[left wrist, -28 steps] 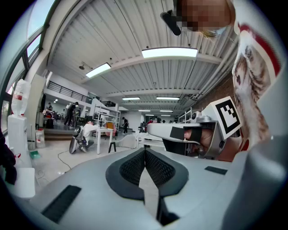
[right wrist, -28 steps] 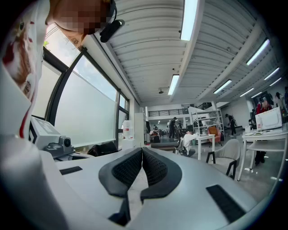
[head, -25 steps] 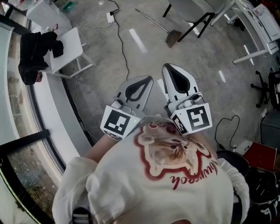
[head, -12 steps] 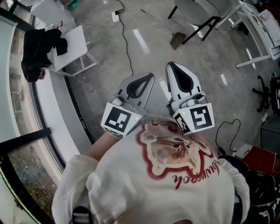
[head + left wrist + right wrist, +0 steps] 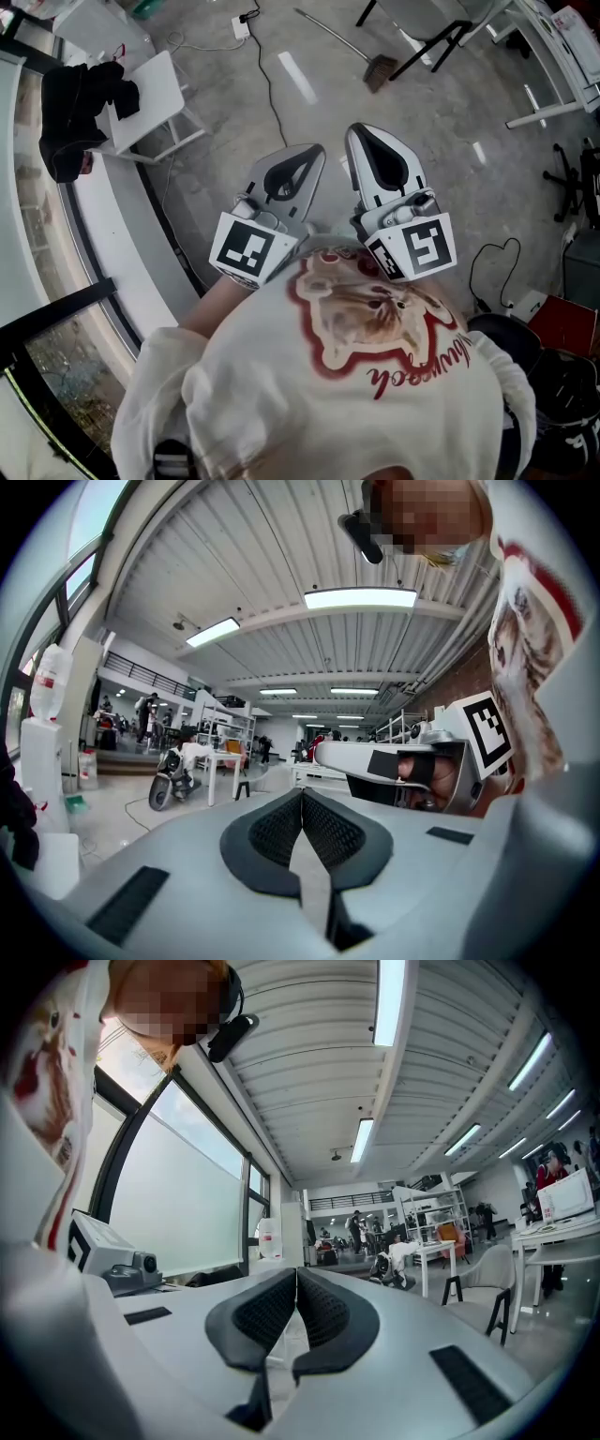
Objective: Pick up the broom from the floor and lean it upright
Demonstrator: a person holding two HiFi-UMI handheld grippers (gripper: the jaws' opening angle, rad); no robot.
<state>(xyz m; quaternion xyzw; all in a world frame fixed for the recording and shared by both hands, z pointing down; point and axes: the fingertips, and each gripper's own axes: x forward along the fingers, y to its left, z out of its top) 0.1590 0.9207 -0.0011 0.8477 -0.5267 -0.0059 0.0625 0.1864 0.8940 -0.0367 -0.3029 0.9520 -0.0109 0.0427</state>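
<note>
The broom point(image 5: 354, 49) lies flat on the grey floor at the top of the head view, its brush head point(image 5: 380, 71) toward the right, next to a chair's black legs. My left gripper point(image 5: 317, 150) and right gripper point(image 5: 358, 131) are held level side by side in front of the person's chest, well short of the broom. Both are shut with nothing between the pads. The left gripper view shows its shut jaws point(image 5: 302, 803) and the right gripper point(image 5: 394, 766) alongside. The right gripper view shows its pads point(image 5: 281, 1312) pressed together; no broom appears there.
A small white table point(image 5: 155, 94) draped with black cloth point(image 5: 80, 103) stands at the left by a window ledge. A black cable point(image 5: 267, 84) runs from a power strip point(image 5: 241, 24) across the floor. Chair legs point(image 5: 431, 42), a desk frame point(image 5: 553, 108) and a red box point(image 5: 562, 323) stand at the right.
Both grippers have drifted a little across the floor with the person, still side by side. Their jaws stay shut and empty. The broom has not moved.
</note>
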